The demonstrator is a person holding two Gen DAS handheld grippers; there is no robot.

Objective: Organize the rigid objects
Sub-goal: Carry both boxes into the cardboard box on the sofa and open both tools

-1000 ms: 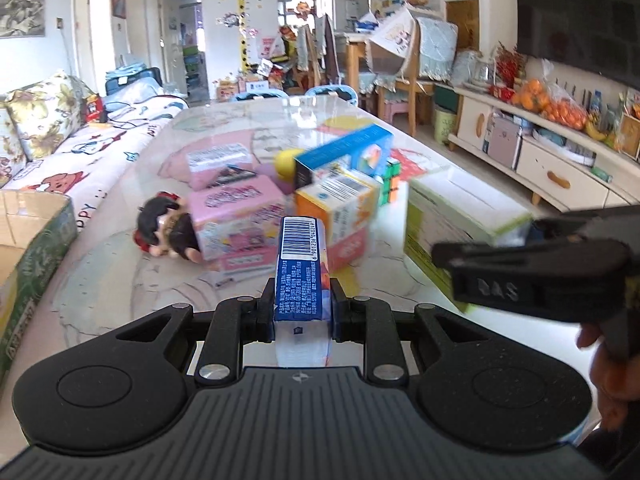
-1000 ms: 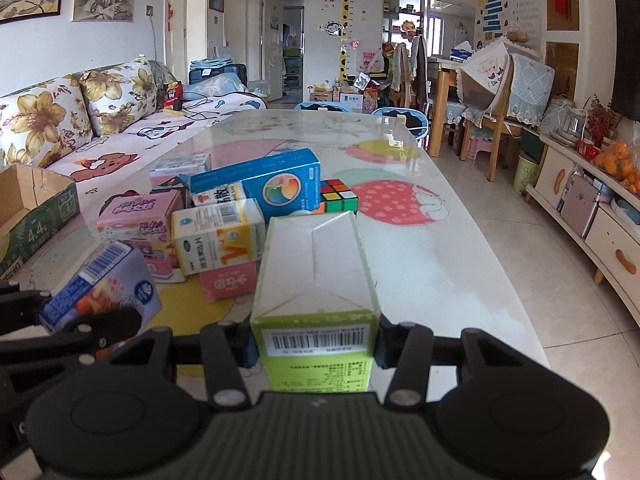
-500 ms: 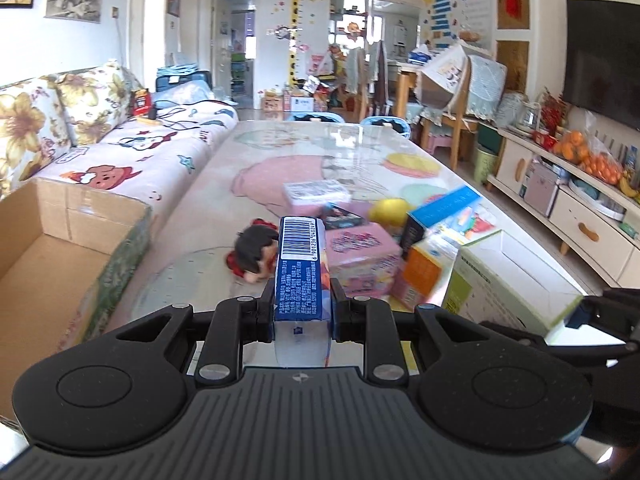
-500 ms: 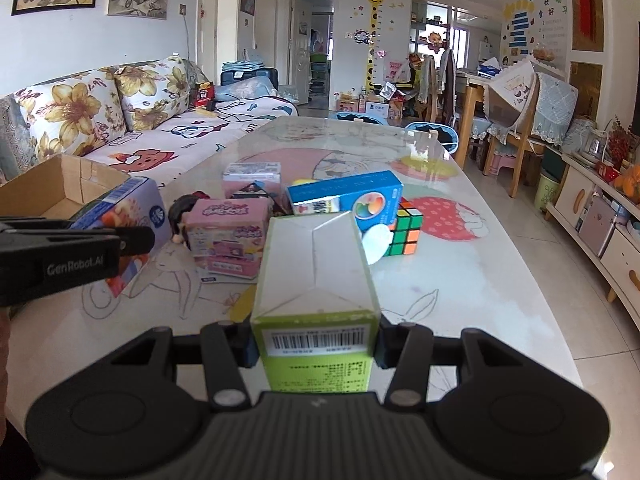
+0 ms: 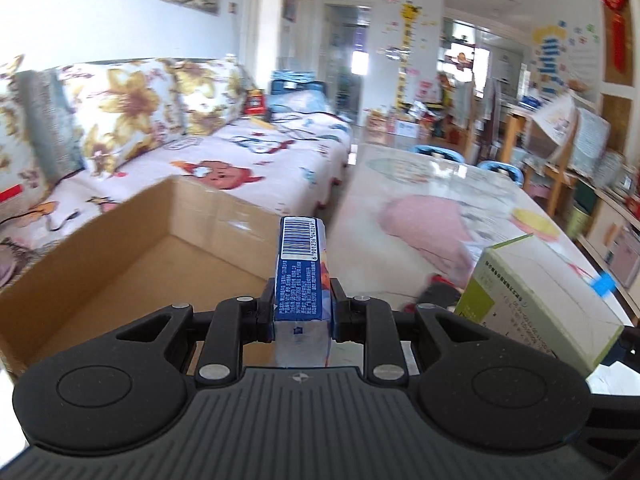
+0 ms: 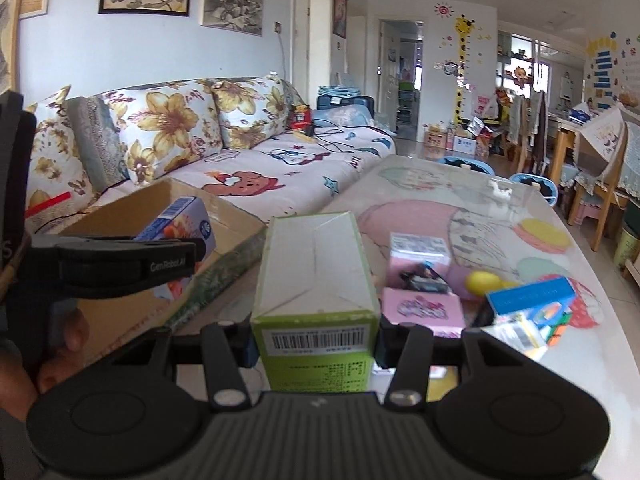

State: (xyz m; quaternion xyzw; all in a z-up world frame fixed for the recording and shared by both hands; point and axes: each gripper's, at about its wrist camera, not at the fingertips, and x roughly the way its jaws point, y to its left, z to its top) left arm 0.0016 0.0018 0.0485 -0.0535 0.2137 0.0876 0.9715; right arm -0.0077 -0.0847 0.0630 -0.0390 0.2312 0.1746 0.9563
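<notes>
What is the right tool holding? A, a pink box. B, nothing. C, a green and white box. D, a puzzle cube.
C: in the right wrist view the right tool is clamped on the green and white box, barcode end toward the camera.

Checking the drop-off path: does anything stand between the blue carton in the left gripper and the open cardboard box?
Nothing visible does. The blue carton, clamped in the left gripper, sits near the cardboard box, whose visible interior looks bare. The green box in the right gripper is off to the side.
</notes>
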